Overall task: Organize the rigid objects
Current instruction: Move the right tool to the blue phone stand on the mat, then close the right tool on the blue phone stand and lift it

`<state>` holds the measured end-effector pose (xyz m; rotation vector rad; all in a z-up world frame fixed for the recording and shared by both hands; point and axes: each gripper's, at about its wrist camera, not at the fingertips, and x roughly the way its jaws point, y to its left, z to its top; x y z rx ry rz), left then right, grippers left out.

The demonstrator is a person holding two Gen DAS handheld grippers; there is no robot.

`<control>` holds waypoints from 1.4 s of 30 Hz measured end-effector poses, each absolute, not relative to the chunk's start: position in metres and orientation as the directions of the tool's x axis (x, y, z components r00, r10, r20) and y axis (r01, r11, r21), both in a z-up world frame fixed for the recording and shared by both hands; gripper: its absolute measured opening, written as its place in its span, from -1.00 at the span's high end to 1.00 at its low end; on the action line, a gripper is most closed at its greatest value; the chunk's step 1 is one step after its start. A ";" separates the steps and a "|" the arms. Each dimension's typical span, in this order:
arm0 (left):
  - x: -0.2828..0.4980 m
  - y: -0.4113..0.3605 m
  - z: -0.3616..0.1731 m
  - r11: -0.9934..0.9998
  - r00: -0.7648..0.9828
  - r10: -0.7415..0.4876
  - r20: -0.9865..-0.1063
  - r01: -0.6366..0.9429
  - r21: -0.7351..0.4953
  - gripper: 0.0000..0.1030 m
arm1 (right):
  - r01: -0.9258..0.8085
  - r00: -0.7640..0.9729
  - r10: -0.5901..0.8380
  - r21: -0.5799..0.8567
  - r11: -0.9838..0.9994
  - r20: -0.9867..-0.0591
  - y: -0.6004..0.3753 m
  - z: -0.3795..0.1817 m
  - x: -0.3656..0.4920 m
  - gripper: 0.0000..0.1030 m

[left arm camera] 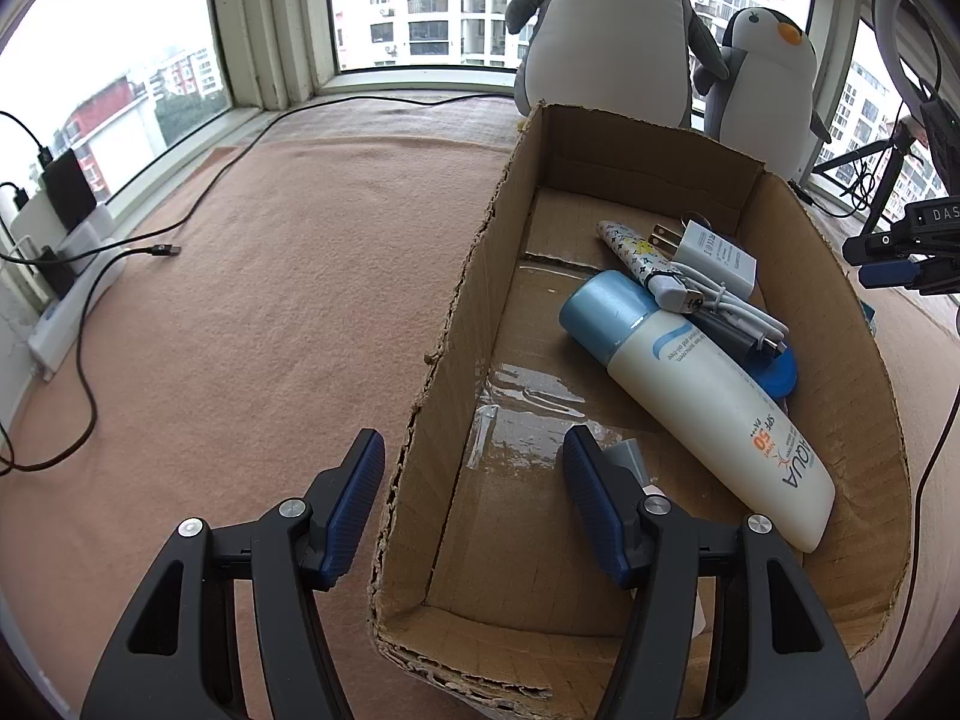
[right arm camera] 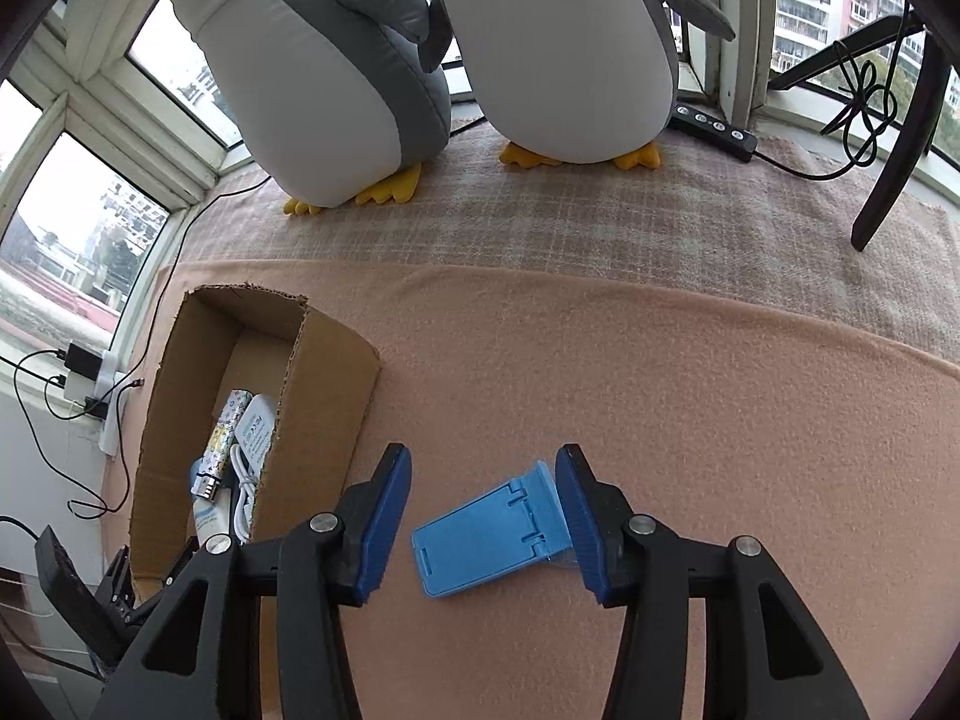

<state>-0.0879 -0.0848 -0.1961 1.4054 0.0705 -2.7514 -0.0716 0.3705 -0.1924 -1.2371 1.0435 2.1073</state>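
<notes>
Both grippers sit with jaws apart, right gripper [right arm camera: 483,510] straddling the blue phone stand [right arm camera: 486,534], left gripper [left arm camera: 474,498] over the cardboard box [left arm camera: 456,324] at 6 o'clock.

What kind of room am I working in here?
Probably a flat's bay-window ledge, high up. Windows wrap round and look onto apartment blocks, a pink blanket covers the ledge, and two plush penguins stand by the glass. A cardboard box holds toiletries and a charger.

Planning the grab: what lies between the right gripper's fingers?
In the right wrist view, a blue stand lies flat on the blanket between the open right gripper's fingers.
</notes>
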 end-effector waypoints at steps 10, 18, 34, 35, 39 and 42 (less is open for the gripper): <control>-0.088 -0.085 -0.196 -0.998 -0.586 -0.023 -0.810 0.061 -0.017 -0.22 | -0.697 -0.465 -0.030 0.387 -0.603 -0.885 0.361 -0.206 -0.073 0.10; -0.088 -0.085 -0.196 -0.998 -0.586 -0.023 -0.810 0.061 -0.017 -0.22 | -0.674 -0.472 -0.095 0.428 -0.602 -0.876 0.351 -0.216 -0.074 0.10; -0.088 -0.085 -0.196 -0.998 -0.586 -0.023 -0.810 0.061 -0.016 -0.22 | -0.602 -0.444 -0.215 0.467 -0.648 -0.870 0.320 -0.224 -0.058 0.10; -0.089 -0.085 -0.196 -0.998 -0.586 -0.022 -0.810 0.061 -0.017 -0.22 | -0.597 -0.435 -0.206 0.451 -0.663 -0.877 0.317 -0.222 -0.057 0.10; -0.088 -0.085 -0.196 -0.998 -0.586 -0.023 -0.810 0.061 -0.016 -0.22 | -0.570 -0.438 -0.124 0.382 -0.727 -0.890 0.312 -0.209 -0.057 0.10; -0.088 -0.085 -0.196 -0.998 -0.586 -0.023 -0.810 0.060 -0.015 -0.22 | -0.543 -0.466 -0.108 0.380 -0.749 -0.878 0.312 -0.201 -0.063 0.10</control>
